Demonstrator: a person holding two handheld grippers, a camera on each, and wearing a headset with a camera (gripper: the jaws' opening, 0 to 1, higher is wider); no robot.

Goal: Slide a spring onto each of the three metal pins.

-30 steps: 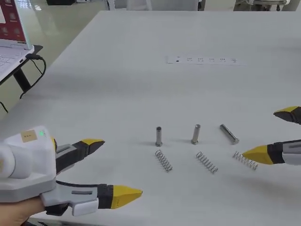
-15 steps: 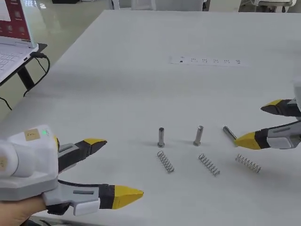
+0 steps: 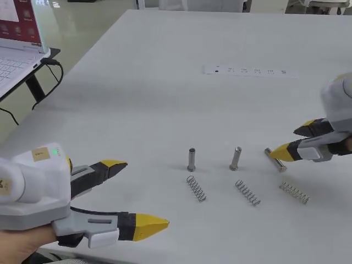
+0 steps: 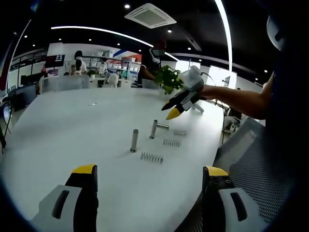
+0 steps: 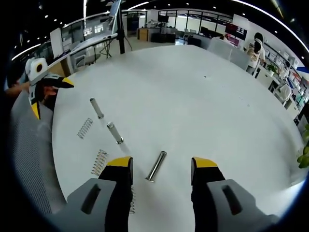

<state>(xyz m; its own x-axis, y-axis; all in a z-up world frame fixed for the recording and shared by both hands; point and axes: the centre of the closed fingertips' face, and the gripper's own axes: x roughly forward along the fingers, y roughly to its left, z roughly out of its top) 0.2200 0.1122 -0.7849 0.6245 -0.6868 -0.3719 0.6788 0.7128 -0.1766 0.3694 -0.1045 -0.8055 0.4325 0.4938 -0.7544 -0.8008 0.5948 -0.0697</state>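
Flat on the white table (image 3: 137, 82), right pin (image 3: 275, 159), long axis slanting from far-left to near-right in the head view, wider head end on the near side; in the same row, left pin (image 3: 191, 159) and middle pin (image 3: 236, 158) upright, the middle one leaning slightly. Just in front of the pins, three springs on their sides, none on a pin: left spring (image 3: 196, 188), middle spring (image 3: 247, 192), right spring (image 3: 293, 192), each slanted much like the lying pin. Right gripper (image 3: 286, 144) open, yellow tips spread around the far end of the right pin; contact impossible to judge from the head view. Plainer in the right gripper view: pin flat in the gap between the two jaws, pointing away roughly along them, flanged end nearest the camera, not pinched; right spring partly hidden behind one jaw there. Left gripper (image 3: 146, 192) open as well, jaws wide, low at the near-left of the table, well apart from pins and springs, gripping nothing. Added by the left gripper view: the row seen from the side, right gripper reaching in from beyond it on a person's arm, with a green plant (image 4: 169, 77) and seated people behind. Farther up the table in the head view, a white strip with dark marks (image 3: 250, 71); beyond the left edge, an open laptop (image 3: 16, 44) on a stand
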